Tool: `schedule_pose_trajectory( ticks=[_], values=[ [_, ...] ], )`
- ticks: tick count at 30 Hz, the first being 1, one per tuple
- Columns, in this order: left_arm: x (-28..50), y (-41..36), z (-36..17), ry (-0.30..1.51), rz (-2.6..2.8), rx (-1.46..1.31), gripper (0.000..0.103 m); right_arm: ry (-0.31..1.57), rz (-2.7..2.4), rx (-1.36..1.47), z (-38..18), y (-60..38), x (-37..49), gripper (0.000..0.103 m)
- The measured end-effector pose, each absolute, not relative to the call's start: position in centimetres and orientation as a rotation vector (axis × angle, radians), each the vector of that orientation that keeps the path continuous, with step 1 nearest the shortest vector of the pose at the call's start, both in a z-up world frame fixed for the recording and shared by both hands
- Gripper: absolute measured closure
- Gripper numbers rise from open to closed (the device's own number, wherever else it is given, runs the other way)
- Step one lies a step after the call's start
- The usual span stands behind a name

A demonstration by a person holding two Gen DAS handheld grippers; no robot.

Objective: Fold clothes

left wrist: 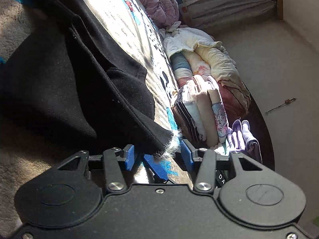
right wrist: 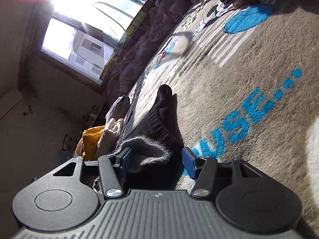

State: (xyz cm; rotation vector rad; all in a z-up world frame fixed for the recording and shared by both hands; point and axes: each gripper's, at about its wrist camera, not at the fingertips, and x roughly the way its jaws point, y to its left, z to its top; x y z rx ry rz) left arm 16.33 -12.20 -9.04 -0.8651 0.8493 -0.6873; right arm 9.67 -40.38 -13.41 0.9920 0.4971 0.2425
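1. Sunlit grey blanket (right wrist: 249,63) with blue lettering covers the bed.
2. Left gripper (left wrist: 157,155), jaws apart, sits at the black garment's (left wrist: 79,69) fuzzy corner.
3. Right gripper (right wrist: 157,157), jaws spread, straddles its fleecy edge; contact unclear.
4. Folded clothes (left wrist: 201,107) stack nearby.

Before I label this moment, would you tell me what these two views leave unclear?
- Left wrist view: the black garment runs off the left and top edges, so its type is unclear.
- Right wrist view: glare washes out the window.
- Right wrist view: the blue lettering on the blanket is partly hidden behind the right hand-held gripper.
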Motion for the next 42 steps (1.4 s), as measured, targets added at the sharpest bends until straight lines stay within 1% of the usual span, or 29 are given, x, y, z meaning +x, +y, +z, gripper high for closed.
schedule_pose_trajectory(
  ticks=[1, 2, 7, 10, 14, 16, 19, 21, 23, 24, 25, 26, 29, 34, 40, 41, 42],
  values=[
    [16.5, -12.2, -9.0, 0.858, -0.675, -0.853, 0.095, 0.498, 0.251, 0.991, -13.3, -40.3, 9.5, 0.047],
    [16.6, -11.8, -8.9, 0.859, -0.672, -0.843, 0.097, 0.488, 0.251, 0.998, -13.2, -40.5, 9.3, 0.047],
    [17.1, -7.4, -8.2, 0.812, -0.697, -0.887, 0.097, 0.405, 0.215, 1.100, -13.5, -42.5, 8.0, 0.046],
    [17.0, -3.1, -6.9, 0.738, -0.708, -0.890, 0.097, 0.410, 0.192, 1.109, -13.9, -42.5, 8.2, 0.046],
    [16.5, 4.3, -5.6, 0.623, -0.692, -0.920, 0.097, 0.440, 0.204, 1.048, -13.7, -41.0, 9.0, 0.046],
    [16.3, 8.1, -5.3, 0.570, -0.667, -0.942, 0.097, 0.447, 0.198, 1.021, -13.6, -40.5, 9.3, 0.042],
    [15.6, 15.3, -6.4, 0.488, -0.429, -1.026, 0.096, 0.455, 0.184, 0.979, -13.4, -39.7, 9.7, 0.040],
    [15.1, 18.7, -7.9, 0.509, -0.271, -1.091, 0.085, 0.461, 0.176, 0.950, -13.2, -39.2, 10.0, 0.040],
    [14.3, 21.1, -8.9, 0.536, -0.145, -1.113, 0.067, 0.467, 0.170, 0.925, -13.1, -39.1, 10.1, 0.040],
    [13.9, 21.6, -9.1, 0.535, -0.128, -1.115, 0.062, 0.468, 0.168, 0.917, -13.0, -39.0, 10.0, 0.040],
    [13.6, 21.7, -9.2, 0.536, -0.132, -1.119, 0.051, 0.465, 0.160, 0.905, -13.0, -39.0, 9.9, 0.040],
    [13.4, 21.7, -9.2, 0.545, -0.146, -1.118, 0.046, 0.459, 0.148, 0.892, -12.8, -38.9, 9.8, 0.040],
    [13.3, 20.8, -9.3, 0.583, -0.174, -1.060, 0.043, 0.442, 0.107, 0.864, -12.6, -38.8, 9.6, 0.040],
    [13.8, 17.6, -8.8, 0.646, -0.081, -0.867, 0.044, 0.442, 0.084, 0.842, -12.8, -38.8, 9.8, 0.039],
    [14.6, 15.5, -9.0, 0.627, -0.004, -0.702, 0.045, 0.459, 0.118, 0.812, -12.9, -38.6, 10.7, 0.038],
    [14.8, 15.1, -9.1, 0.620, -0.002, -0.660, 0.044, 0.462, 0.124, 0.807, -12.9, -38.6, 10.9, 0.038],
    [15.1, 14.8, -9.2, 0.613, 0.000, -0.623, 0.044, 0.464, 0.129, 0.802, -12.9, -38.5, 11.0, 0.035]
  ],
)
